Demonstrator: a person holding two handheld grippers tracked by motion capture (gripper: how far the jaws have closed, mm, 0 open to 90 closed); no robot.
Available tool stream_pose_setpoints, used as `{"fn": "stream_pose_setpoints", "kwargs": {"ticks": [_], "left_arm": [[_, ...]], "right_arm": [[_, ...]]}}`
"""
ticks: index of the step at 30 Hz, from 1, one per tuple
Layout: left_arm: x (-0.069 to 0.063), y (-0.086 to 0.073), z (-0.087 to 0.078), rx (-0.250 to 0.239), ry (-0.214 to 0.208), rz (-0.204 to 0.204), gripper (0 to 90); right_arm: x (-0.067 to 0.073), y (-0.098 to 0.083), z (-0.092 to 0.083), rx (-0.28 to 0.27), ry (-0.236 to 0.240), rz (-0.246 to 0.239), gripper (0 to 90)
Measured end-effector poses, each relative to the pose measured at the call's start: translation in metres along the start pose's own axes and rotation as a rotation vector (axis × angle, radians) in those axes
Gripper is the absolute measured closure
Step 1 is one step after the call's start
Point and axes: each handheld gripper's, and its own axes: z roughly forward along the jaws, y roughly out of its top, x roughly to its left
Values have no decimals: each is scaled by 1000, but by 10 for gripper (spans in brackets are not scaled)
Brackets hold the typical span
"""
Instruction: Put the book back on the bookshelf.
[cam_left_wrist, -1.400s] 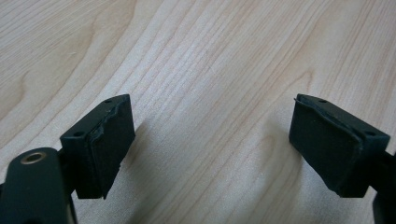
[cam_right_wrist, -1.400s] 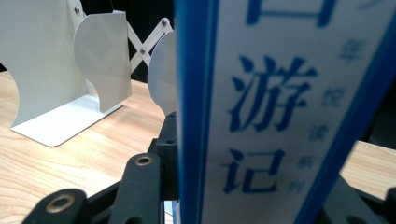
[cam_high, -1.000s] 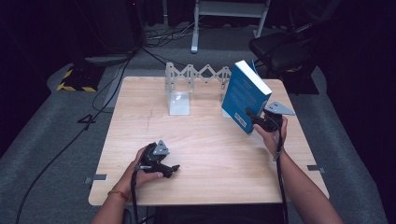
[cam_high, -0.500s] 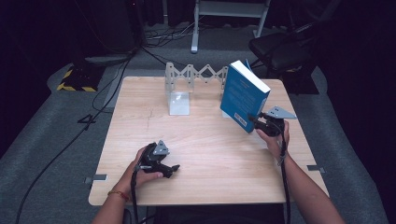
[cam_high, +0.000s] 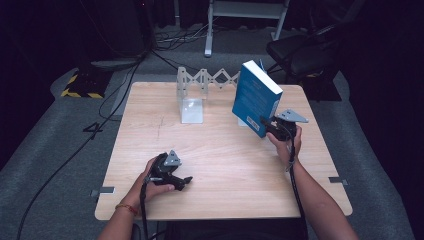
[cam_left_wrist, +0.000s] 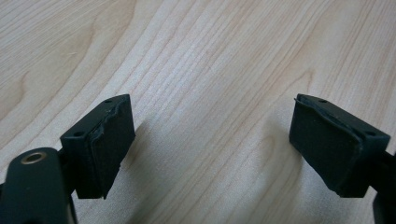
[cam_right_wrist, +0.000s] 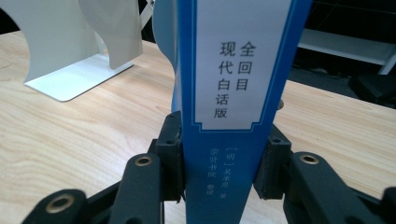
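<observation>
A thick blue book (cam_high: 256, 96) stands tilted on its lower edge at the right side of the wooden table (cam_high: 225, 165). My right gripper (cam_high: 266, 125) is shut on the bottom of its spine. In the right gripper view the jaws have just closed, and both pads press the white-labelled spine of the book (cam_right_wrist: 233, 70), with the right gripper (cam_right_wrist: 223, 161) low on it. My left gripper (cam_high: 184, 180) rests on the table near the front left. It is open in the left gripper view, where the left gripper (cam_left_wrist: 212, 149) has only bare wood between its pads.
A white metal bookend (cam_high: 191, 107) stands at the back middle of the table and shows as the bookend (cam_right_wrist: 74, 46) left of the book. Behind it stretches a grey folding rack (cam_high: 207, 80). Cables and a chair lie beyond the table's far edge.
The right gripper has closed on the book's spine, and hand and book have shifted slightly left. The left hand and gripper have stayed still.
</observation>
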Motion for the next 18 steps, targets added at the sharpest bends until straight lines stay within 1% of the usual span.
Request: {"fn": "stream_pose_setpoints", "kwargs": {"ticks": [5, 8, 15, 18], "left_arm": [[0, 0, 0, 0, 0, 0, 147], [0, 0, 0, 0, 0, 0, 147], [0, 0, 0, 0, 1, 0, 147], [0, 0, 0, 1, 1, 1, 147]], "right_arm": [[0, 3, 6, 8, -5, 11, 616], [1, 3, 7, 4, -10, 19, 616], [-2, 4, 7, 14, 7, 11, 610], [-4, 4, 3, 34, 33, -4, 585]]}}
